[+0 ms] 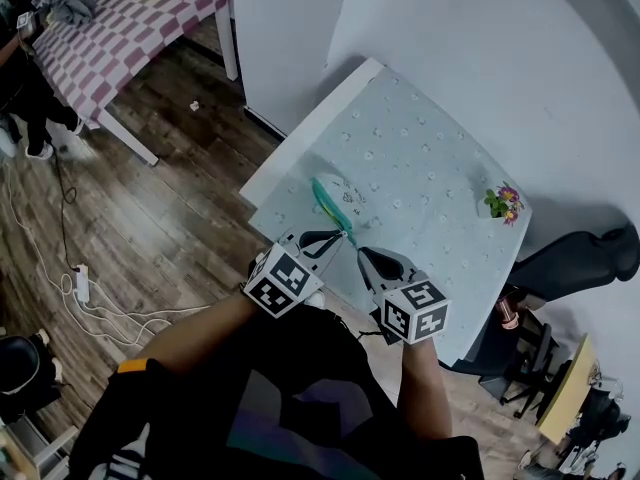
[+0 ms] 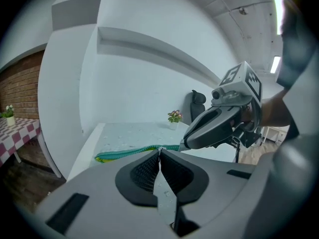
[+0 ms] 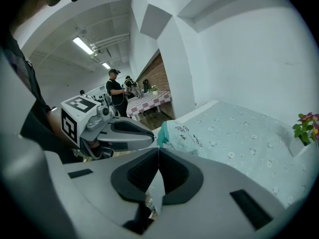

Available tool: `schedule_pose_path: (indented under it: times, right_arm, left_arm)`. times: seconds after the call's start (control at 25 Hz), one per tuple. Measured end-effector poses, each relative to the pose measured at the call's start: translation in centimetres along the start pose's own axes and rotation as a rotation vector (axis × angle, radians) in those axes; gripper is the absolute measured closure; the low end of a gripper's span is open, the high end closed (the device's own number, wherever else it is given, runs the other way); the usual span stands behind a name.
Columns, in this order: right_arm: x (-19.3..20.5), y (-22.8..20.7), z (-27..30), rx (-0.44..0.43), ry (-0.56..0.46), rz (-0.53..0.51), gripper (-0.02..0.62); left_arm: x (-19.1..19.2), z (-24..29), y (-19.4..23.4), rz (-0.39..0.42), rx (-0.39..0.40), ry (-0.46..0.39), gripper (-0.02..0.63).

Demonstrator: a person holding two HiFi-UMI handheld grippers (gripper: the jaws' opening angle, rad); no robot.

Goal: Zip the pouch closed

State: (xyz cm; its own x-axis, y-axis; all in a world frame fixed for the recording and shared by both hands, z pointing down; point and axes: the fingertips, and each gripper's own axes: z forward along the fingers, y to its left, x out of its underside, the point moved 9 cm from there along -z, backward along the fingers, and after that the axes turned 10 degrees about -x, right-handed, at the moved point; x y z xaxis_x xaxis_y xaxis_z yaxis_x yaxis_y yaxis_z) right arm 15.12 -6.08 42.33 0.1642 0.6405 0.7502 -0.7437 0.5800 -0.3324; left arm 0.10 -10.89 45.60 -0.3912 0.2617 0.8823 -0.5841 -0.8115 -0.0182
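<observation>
— Count?
— One pouch (image 1: 338, 196). Two grippers: left gripper (image 1: 343, 236), right gripper (image 1: 360, 254).
— Grip?
— Both clenched on its near end. The pouch runs straight ahead of my tips, teal zipper (image 2: 129, 152) leftward.

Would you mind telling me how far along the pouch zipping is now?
Done: the pouch rests on the table, with both grippers at the near end of its teal zip. In hand: the left gripper is shut on that end, the right gripper shut beside it; what it pinches is too small to see. Left: the zipping itself, apparently.
</observation>
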Motion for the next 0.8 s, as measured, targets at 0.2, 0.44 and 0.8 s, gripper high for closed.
schedule_pose_path:
  times: [0.2, 0.44, 0.8]
  right_arm:
    - [-0.4, 0.0, 0.0, 0.016, -0.006, -0.008, 0.575]
    - [-0.8, 0.1, 0.1, 0.028, -0.014, -0.015, 0.575]
    - [-0.4, 0.3, -0.3, 0.038, -0.005, -0.005, 0.575]
  left_arm:
    - [-0.3, 0.4, 0.7, -0.002, -0.017, 0.009, 0.591]
    - [-0.6, 0.6, 2.0, -0.015, -0.051, 0.011, 0.591]
    - [0.3, 1.0, 6.0, -0.035, -0.153, 0.064, 0.592]
